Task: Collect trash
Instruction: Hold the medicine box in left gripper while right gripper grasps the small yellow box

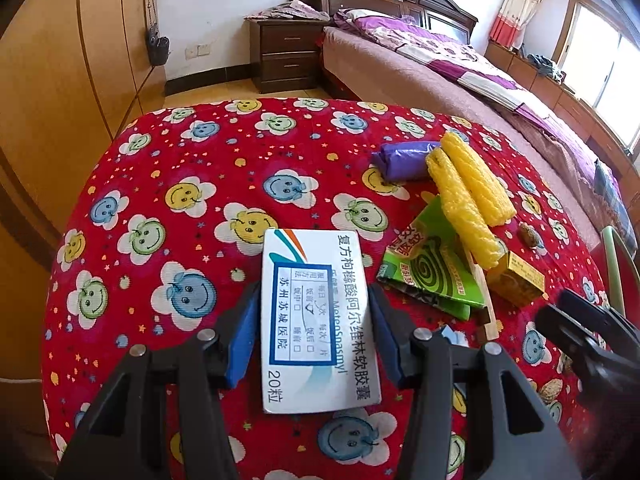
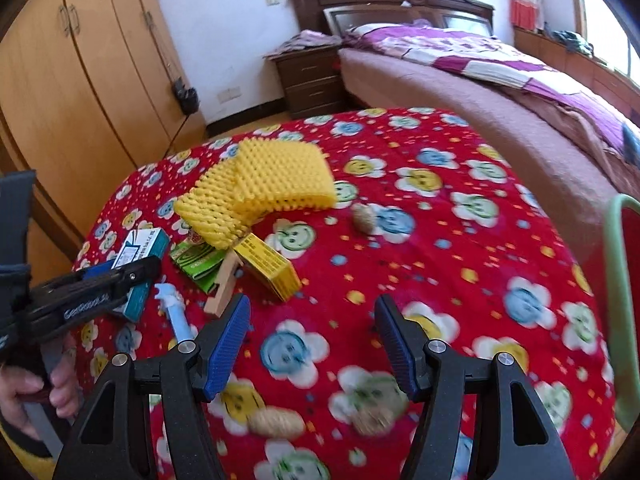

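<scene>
My left gripper (image 1: 314,320) is shut on a white medicine box (image 1: 318,320), its blue pads against both long sides; the box (image 2: 138,252) also shows in the right wrist view held in the left gripper (image 2: 132,274). To its right lie a green mosquito-coil packet (image 1: 430,272), yellow foam netting (image 1: 466,196), a small yellow box (image 1: 516,280), a wooden stick (image 1: 486,300) and a purple bag (image 1: 404,158). My right gripper (image 2: 312,336) is open and empty above the red cloth (image 2: 440,264), with peanut shells (image 2: 276,422) under it.
The red smiley-print cloth (image 1: 200,152) covers the table. Another peanut shell (image 2: 364,218) lies past the foam (image 2: 260,184). A blue-white scrap (image 2: 176,312) lies near the stick. A bed (image 1: 460,76), a nightstand (image 1: 288,52) and a wardrobe (image 1: 60,80) stand beyond. A green chair frame (image 2: 616,280) is at right.
</scene>
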`<state>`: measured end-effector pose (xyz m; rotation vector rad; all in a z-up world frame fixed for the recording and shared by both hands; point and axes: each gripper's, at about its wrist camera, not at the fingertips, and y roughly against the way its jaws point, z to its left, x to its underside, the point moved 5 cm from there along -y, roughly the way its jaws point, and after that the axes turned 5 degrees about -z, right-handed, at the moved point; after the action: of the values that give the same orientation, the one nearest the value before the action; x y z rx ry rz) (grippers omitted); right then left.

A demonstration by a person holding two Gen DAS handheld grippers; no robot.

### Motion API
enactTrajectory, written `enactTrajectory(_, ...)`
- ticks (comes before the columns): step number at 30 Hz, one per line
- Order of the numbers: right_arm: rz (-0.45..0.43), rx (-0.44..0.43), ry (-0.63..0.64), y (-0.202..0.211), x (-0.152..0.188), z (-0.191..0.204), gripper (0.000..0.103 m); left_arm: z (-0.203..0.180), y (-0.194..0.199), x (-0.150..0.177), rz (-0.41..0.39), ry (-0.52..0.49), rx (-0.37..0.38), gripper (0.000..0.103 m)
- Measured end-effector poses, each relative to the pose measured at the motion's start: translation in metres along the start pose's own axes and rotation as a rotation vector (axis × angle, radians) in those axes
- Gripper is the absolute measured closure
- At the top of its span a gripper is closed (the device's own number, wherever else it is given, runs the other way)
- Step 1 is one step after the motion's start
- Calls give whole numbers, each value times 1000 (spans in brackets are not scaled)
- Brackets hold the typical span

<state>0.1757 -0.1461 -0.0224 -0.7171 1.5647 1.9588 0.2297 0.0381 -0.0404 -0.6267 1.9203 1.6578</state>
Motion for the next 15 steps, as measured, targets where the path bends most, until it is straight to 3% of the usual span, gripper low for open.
enactTrajectory(4, 11, -14, 20, -13, -4, 6, 52, 0, -1, -1, -2, 7, 10, 50)
enactTrajectory(9, 16, -30, 51, -21, -6, 13, 79, 0, -2, -1, -5, 6, 10, 50)
enactTrajectory(15, 5, -65, 33, -12, -2, 13, 81, -1, 0, -1, -6, 6, 6, 50)
